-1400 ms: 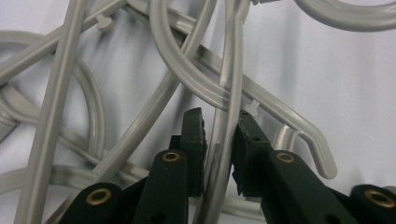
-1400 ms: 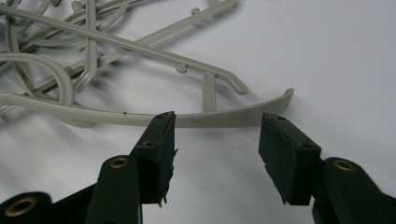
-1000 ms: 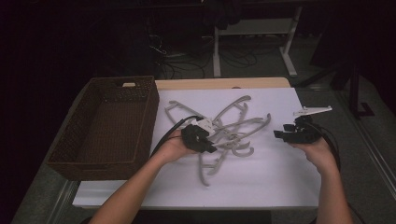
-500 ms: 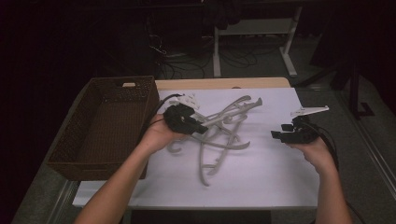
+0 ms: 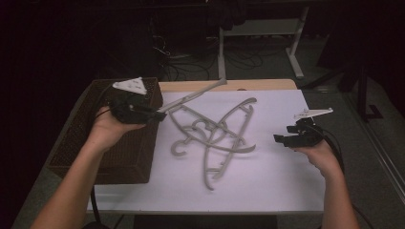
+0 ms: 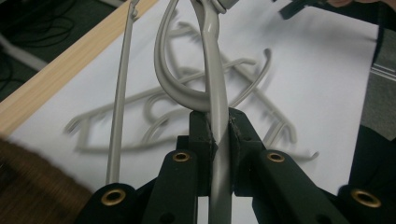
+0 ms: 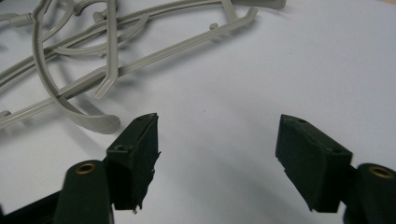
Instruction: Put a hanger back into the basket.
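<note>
One hanger (image 5: 191,99) is clamped in my left gripper (image 5: 155,116), lifted off the pile, its long axis running out toward the desk's far edge. The wicker basket (image 5: 71,143) sits right under that hand at the desk's left edge, so the left is clearly the nearer one; I'd guess swinging the hanger round over the rim is what matters. Rest of the hangers (image 5: 215,138) are tangled mid-desk. Right gripper (image 7: 217,149) has just been opening, nothing between its jaws, near the right edge.
</note>
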A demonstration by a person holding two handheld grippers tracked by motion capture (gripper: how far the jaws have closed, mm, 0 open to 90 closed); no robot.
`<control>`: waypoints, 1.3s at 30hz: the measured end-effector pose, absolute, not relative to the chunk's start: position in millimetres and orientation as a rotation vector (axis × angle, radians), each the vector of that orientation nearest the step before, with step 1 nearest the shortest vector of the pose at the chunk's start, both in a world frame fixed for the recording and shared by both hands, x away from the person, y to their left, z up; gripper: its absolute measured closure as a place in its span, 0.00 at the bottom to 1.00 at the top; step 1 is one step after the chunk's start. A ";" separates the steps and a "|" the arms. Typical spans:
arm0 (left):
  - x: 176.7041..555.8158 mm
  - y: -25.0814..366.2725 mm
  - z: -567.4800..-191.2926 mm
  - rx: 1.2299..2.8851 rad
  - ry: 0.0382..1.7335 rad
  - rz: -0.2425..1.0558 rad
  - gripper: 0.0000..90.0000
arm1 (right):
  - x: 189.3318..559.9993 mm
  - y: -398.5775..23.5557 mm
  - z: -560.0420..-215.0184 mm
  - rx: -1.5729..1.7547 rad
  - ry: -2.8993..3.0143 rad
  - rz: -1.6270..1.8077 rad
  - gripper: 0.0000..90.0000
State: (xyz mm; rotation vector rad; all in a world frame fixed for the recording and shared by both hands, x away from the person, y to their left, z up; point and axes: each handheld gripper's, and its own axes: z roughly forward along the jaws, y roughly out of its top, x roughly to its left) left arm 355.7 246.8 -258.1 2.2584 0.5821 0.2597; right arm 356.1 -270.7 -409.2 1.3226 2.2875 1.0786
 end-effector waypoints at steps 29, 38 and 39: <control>343.9 409.8 -291.7 2.121 0.951 0.383 0.92 | 360.5 -255.3 -418.8 1.288 2.305 1.051 0.00; 358.3 411.0 -322.4 2.149 0.997 0.305 0.92 | 361.0 -254.9 -420.2 1.289 2.316 1.040 0.00; 360.4 410.2 -326.5 2.149 1.001 0.303 0.92 | 361.1 -254.8 -420.1 1.288 2.316 1.041 0.00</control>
